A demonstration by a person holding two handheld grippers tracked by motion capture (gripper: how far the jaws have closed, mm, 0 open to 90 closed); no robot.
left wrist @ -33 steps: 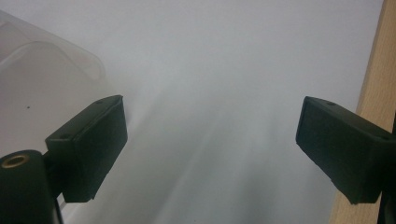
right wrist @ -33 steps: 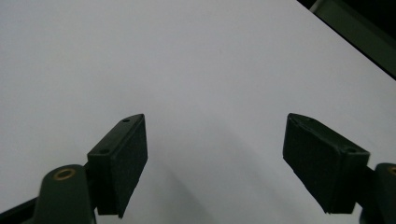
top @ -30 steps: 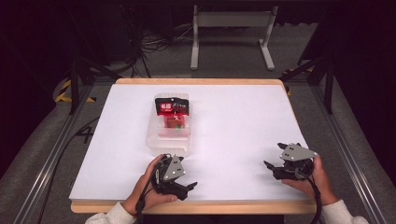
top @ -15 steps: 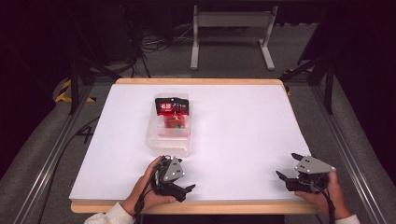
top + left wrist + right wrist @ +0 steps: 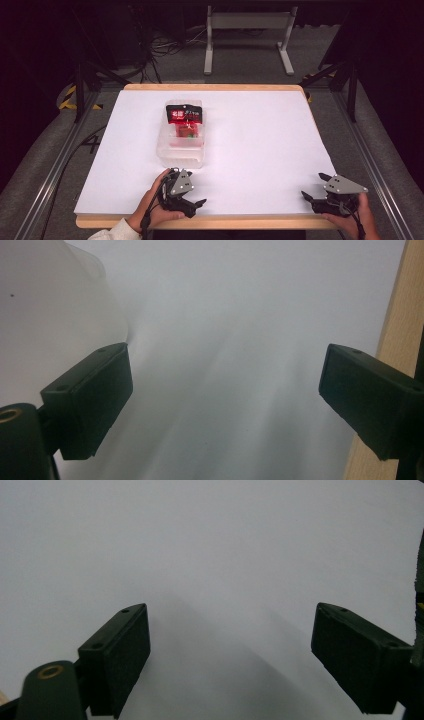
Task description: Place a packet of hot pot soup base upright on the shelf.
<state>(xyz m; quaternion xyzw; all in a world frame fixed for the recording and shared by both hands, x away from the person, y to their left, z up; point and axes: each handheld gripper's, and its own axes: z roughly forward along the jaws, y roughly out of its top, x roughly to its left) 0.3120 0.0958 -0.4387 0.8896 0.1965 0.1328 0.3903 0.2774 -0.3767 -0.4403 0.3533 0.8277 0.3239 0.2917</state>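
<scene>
The left gripper (image 5: 192,199) sits at the near edge of the white table (image 5: 260,150), just below the clear plastic box (image 5: 181,145), in the same spot as a second ago. Its jaws stand wide apart with nothing between them; in the left gripper view (image 5: 225,390) the box's frosted wall (image 5: 50,315) shows beside one jaw and the table's wooden edge (image 5: 395,320) beside the other. The box lies left of the table's middle, unmoved, with a red and black packet (image 5: 185,119) in its far end. The right gripper (image 5: 315,189) has drawn back and outward since a second ago, from further in on the table to the near right corner. Its jaws too are spread wide and empty over bare white surface in the right gripper view (image 5: 230,645).
</scene>
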